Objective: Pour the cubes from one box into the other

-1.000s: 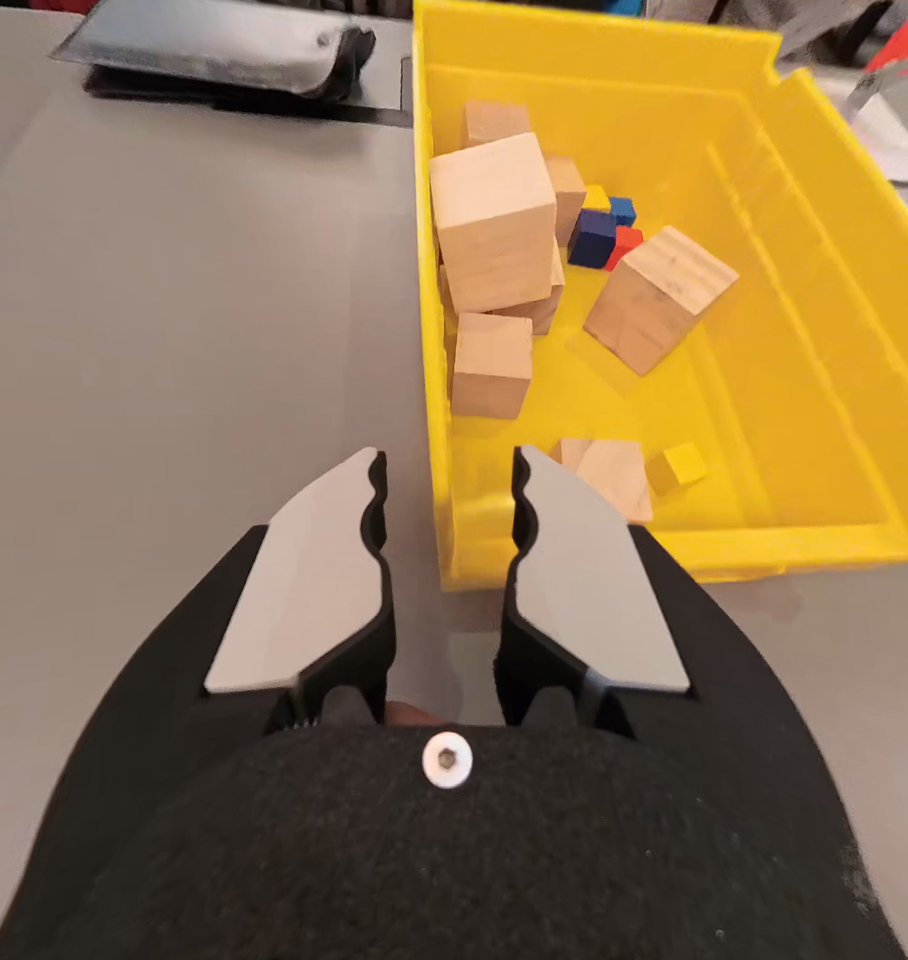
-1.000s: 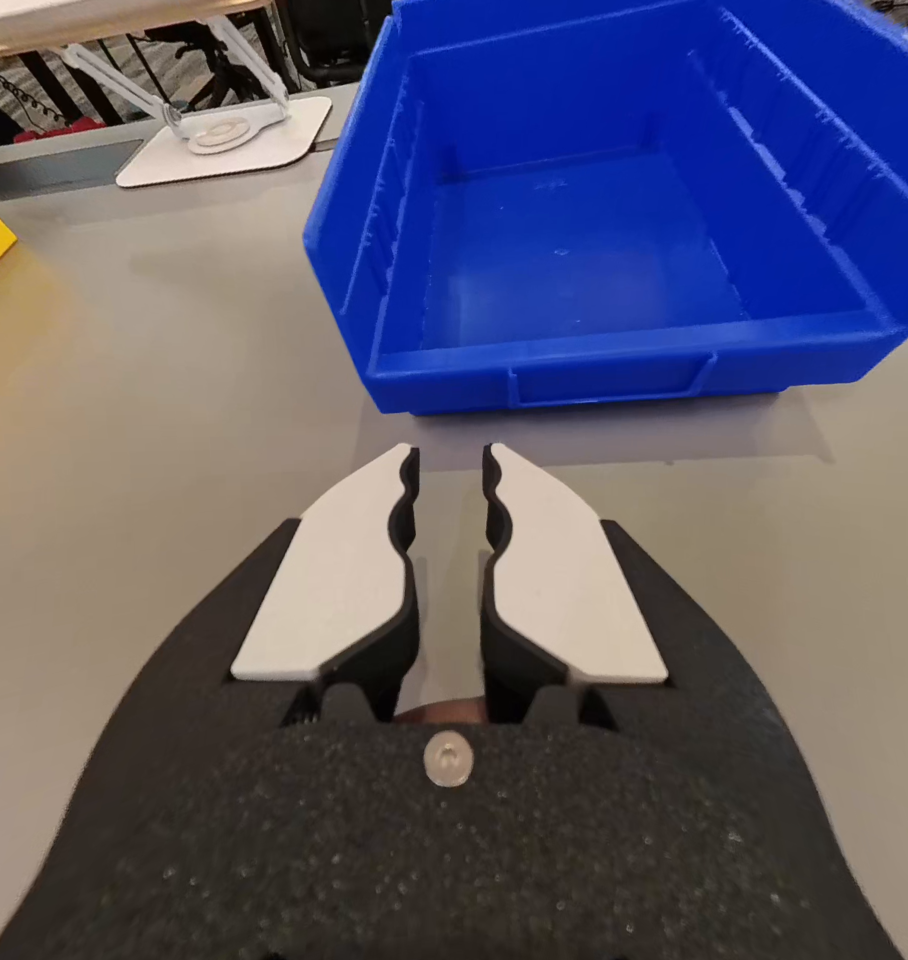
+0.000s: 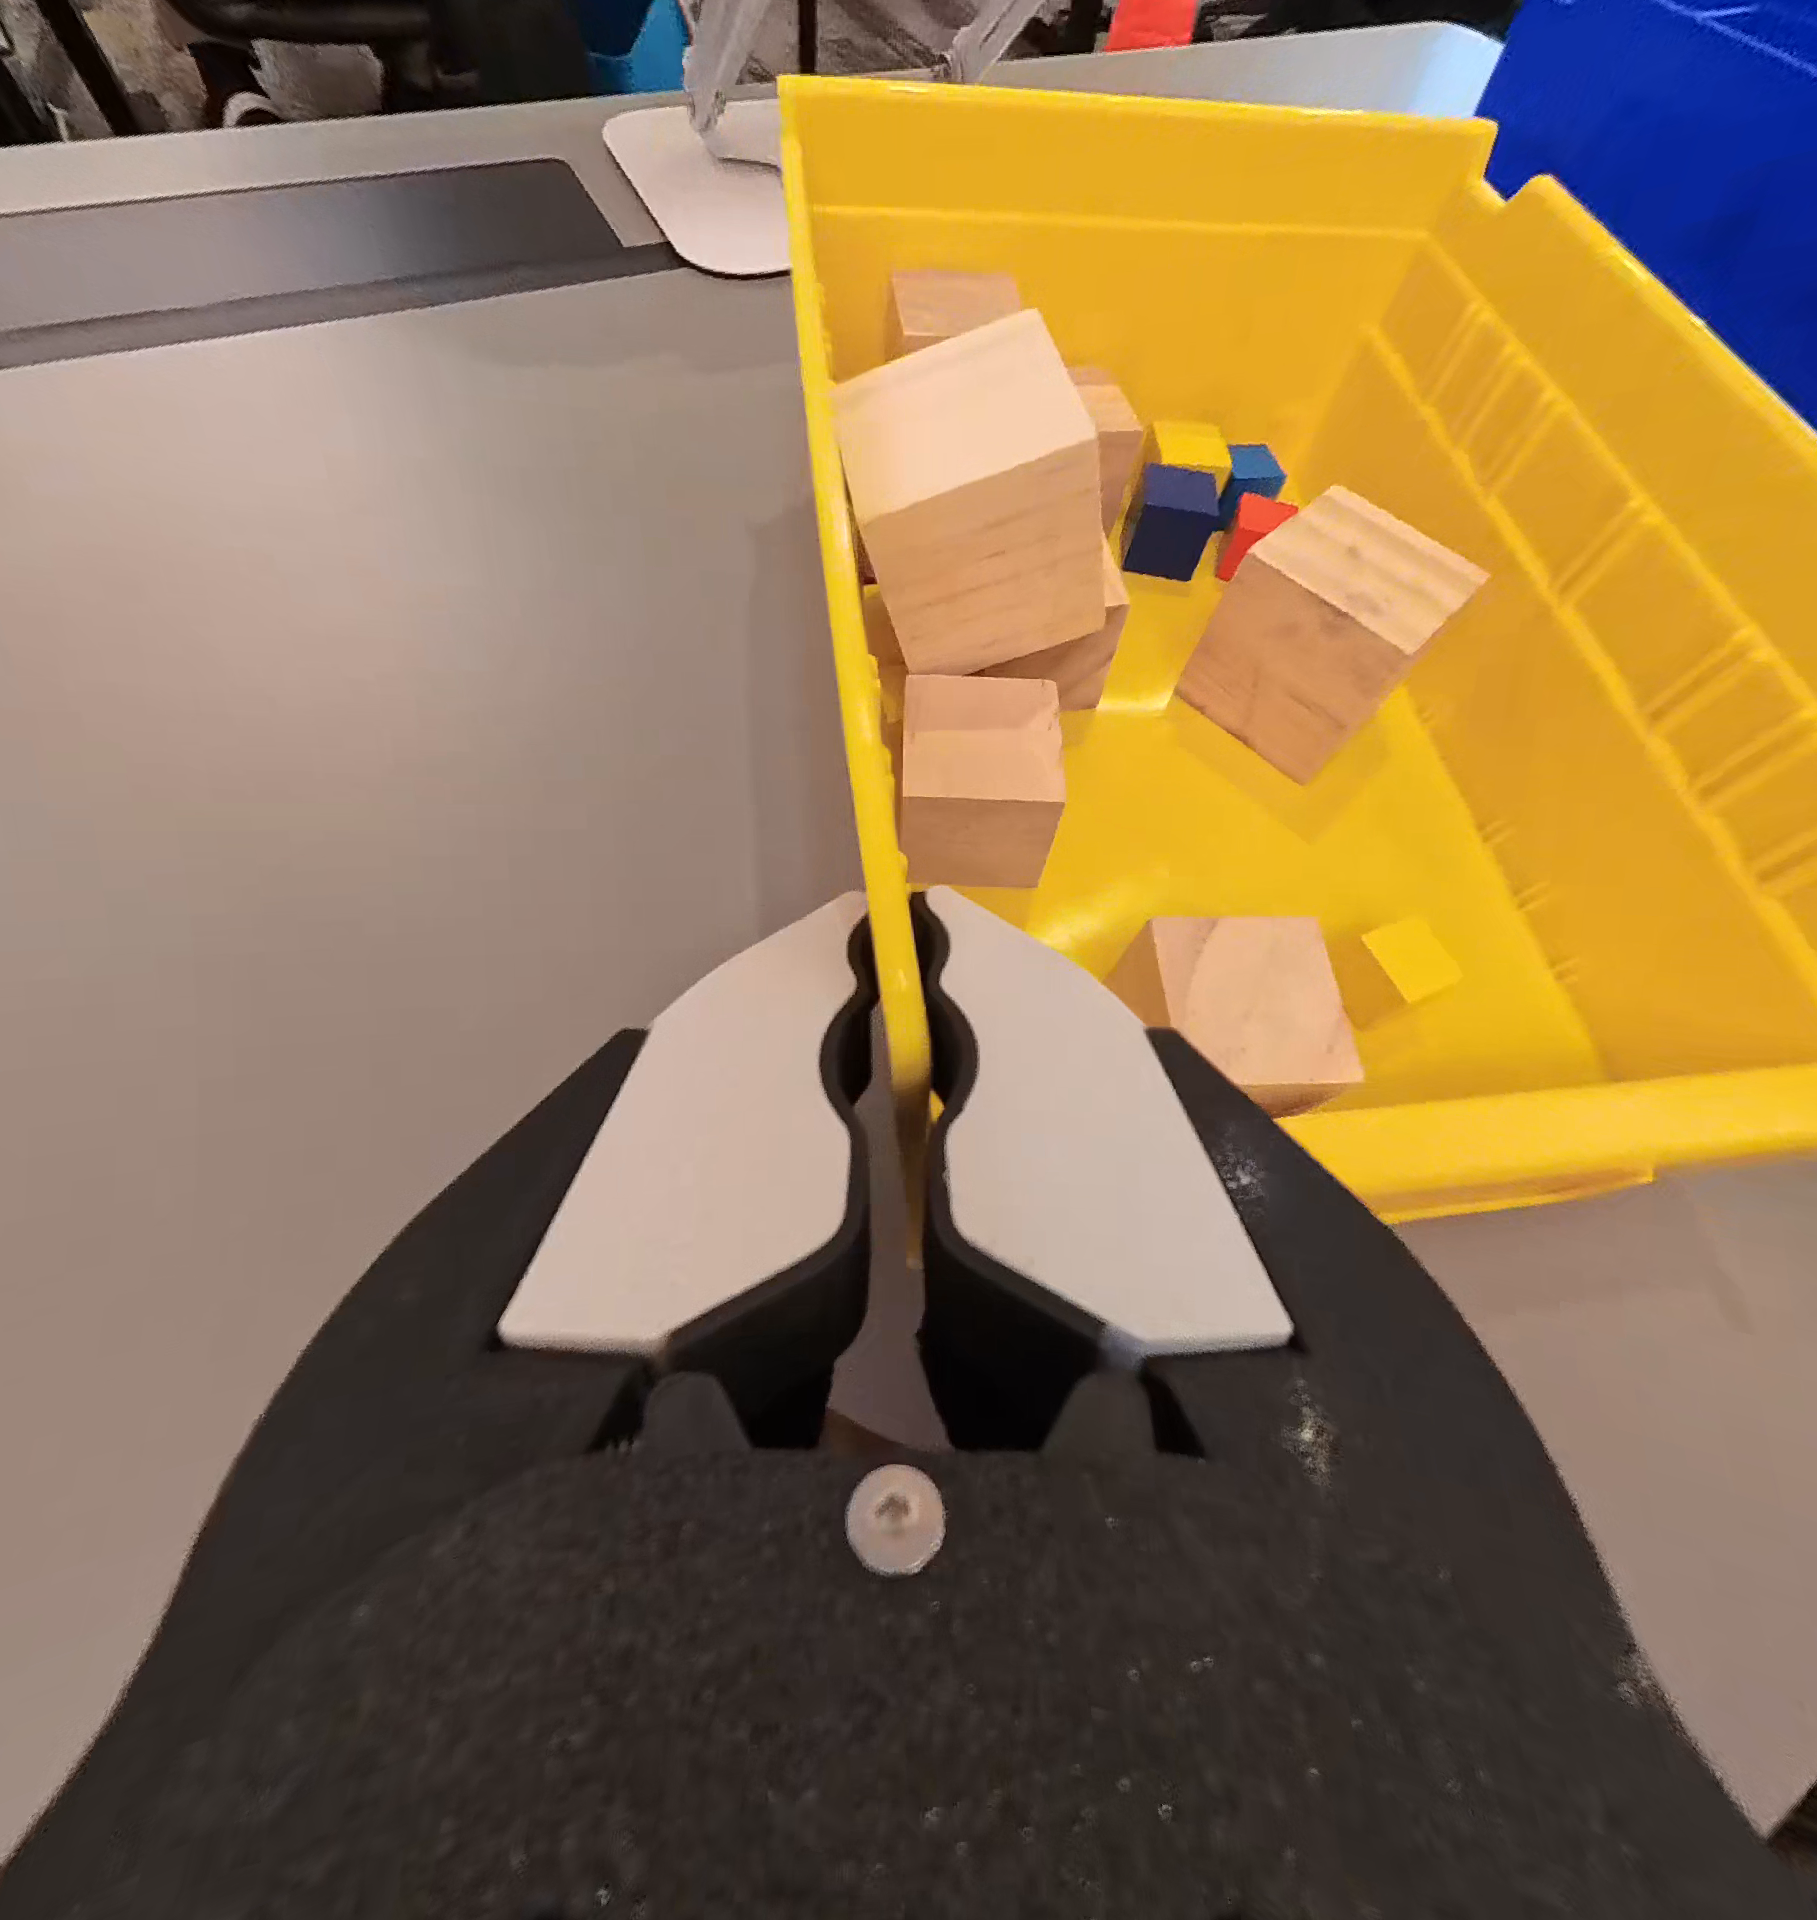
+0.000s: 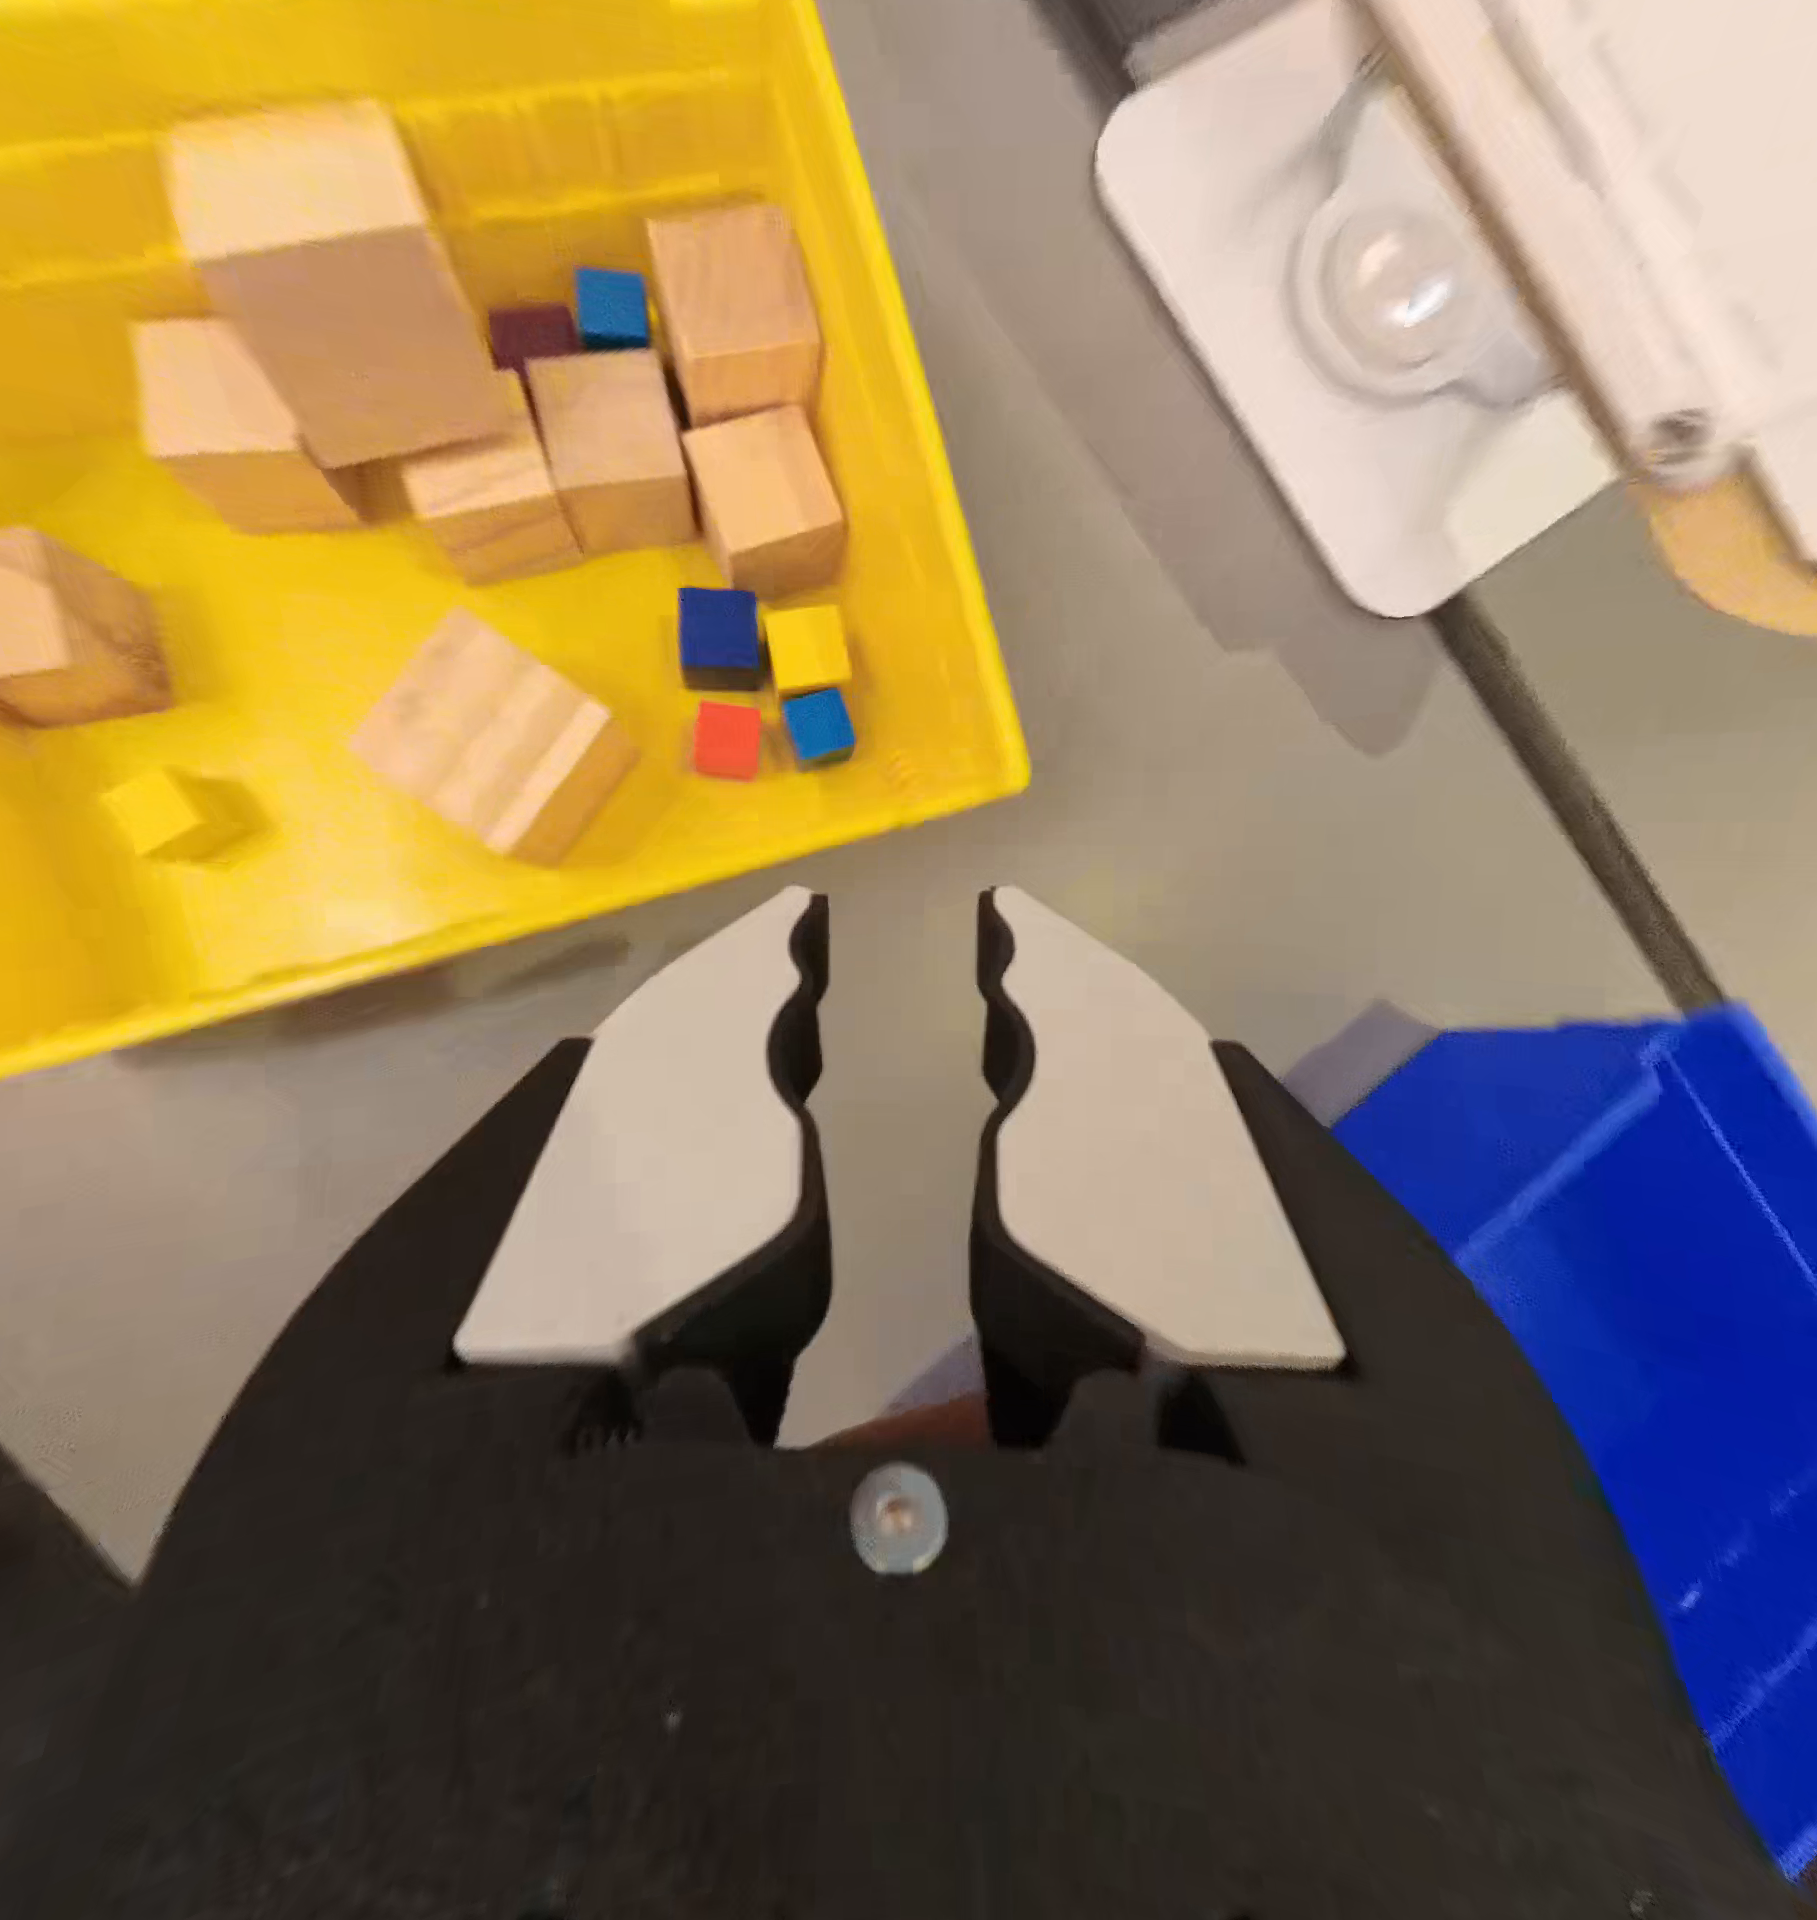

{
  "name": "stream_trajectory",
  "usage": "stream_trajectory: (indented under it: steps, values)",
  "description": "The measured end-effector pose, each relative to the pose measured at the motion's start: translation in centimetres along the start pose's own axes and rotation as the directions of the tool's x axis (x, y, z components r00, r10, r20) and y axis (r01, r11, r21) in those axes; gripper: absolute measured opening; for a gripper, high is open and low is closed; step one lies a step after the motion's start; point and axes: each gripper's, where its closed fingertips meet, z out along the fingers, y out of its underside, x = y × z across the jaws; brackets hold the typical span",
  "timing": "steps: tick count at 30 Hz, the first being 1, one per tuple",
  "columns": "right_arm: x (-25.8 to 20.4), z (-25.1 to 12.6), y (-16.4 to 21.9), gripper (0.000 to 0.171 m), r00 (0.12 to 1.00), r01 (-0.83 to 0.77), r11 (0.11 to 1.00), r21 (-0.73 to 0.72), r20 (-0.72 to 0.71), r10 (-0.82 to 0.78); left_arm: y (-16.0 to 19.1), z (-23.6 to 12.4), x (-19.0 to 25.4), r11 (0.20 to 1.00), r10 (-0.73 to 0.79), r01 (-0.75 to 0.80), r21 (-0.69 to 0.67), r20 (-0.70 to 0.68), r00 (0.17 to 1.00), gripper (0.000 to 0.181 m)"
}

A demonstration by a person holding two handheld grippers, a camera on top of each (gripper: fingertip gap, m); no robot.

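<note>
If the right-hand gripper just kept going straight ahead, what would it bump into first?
Probably the bare grey table: the open right gripper points at the gap beside the yellow box's corner, though depth is unclear.

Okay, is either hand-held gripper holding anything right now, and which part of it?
The left hand-held gripper is shut on the yellow box, pinching its left side wall near the front corner. The right hand-held gripper is open, holding nothing.

The left wrist view sits low and close, facing along the yellow box wall toward twelve o'clock; the right wrist view looks steeply down, the yellow box at ten o'clock; both share it.
</note>
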Motion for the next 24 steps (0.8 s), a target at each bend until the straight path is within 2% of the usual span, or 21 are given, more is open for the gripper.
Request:
stream_trajectory:
  steps: [4, 7, 9, 11, 12, 14, 18, 21, 24]
  values:
    - [2.3, 6.3, -1.0, 0.030, 0.981, 0.065, 0.961, -0.268, 0.195, -0.012, 0.0, 0.0, 0.1, 1.000, -0.006, 0.006, 0.000, -0.010, 1.000, 0.005]
    - [1.2, 9.2, -1.9, 0.033, 0.947, 0.130, 0.934, -0.334, 0.322, -0.016, 0.0, 0.0, 0.0, 1.000, -0.014, 0.014, 0.004, -0.008, 1.000, 0.005]
    - [1.0, 11.0, -1.2, 0.032, 0.942, 0.202, 0.884, -0.421, 0.332, -0.057, 0.0, 0.0, 0.1, 1.000, -0.021, 0.021, 0.007, -0.009, 1.000, 0.005]
    - [0.0, 11.9, -0.2, 0.004, 0.921, 0.256, 0.826, -0.503, 0.386, -0.050, 0.0, 0.0, 0.1, 0.999, -0.034, 0.034, 0.010, -0.008, 0.999, 0.005]
    - [0.2, 12.1, -0.4, 0.002, 0.920, 0.298, 0.815, -0.498, 0.378, -0.105, 0.0, 0.0, 0.1, 0.999, -0.038, 0.038, 0.011, -0.003, 0.999, 0.005]
    - [0.4, 12.0, -0.3, 0.001, 0.909, 0.364, 0.790, -0.493, 0.372, -0.187, -0.1, 0.1, 0.4, 0.999, -0.033, 0.033, -0.006, 0.008, 0.999, 0.004]
    - [2.3, 9.7, 0.7, 0.002, 0.914, 0.358, 0.789, -0.499, 0.358, -0.189, -1.5, 0.9, 2.5, 1.000, -0.001, 0.001, -0.030, -0.007, 1.000, 0.004]
    - [5.3, 6.0, 2.1, 0.002, 0.935, 0.314, 0.804, -0.504, 0.314, -0.167, -4.8, 2.1, 5.3, 0.999, 0.040, -0.040, -0.015, -0.037, 0.999, 0.004]
    - [9.4, 0.7, 4.3, 0.002, 0.961, 0.238, 0.825, -0.512, 0.248, -0.123, -9.5, 3.8, 9.0, 0.997, 0.083, -0.082, 0.014, -0.095, 0.992, 0.004]
